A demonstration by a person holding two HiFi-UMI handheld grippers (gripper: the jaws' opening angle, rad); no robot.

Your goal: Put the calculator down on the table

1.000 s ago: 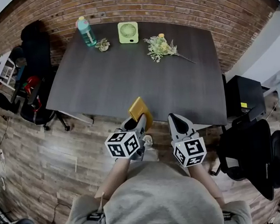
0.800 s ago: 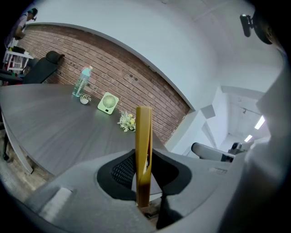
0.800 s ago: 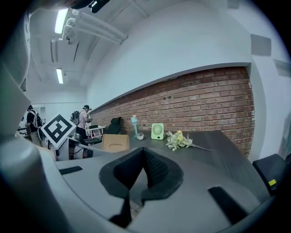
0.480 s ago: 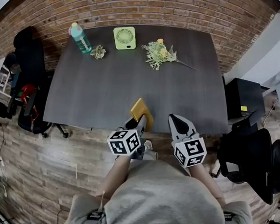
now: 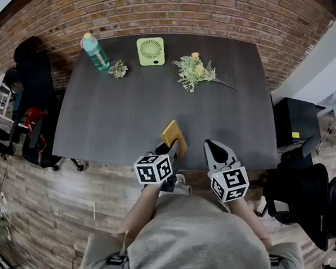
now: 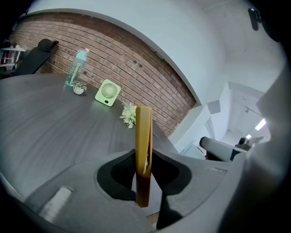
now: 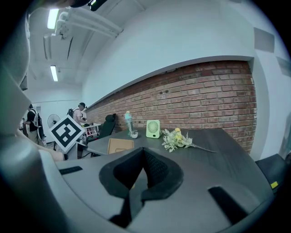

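We see a dark wooden bench filling the middle of the head view, against a brick wall. At lower centre, the left gripper has its jaws clamped on the yellow calculator, which stands on edge between them over the bench's near edge. Just right of it, the right gripper holds nothing, its jaws closed together. Along the bench's far side we find a flower sprig, a green fan, a teal bottle and a small potted plant.
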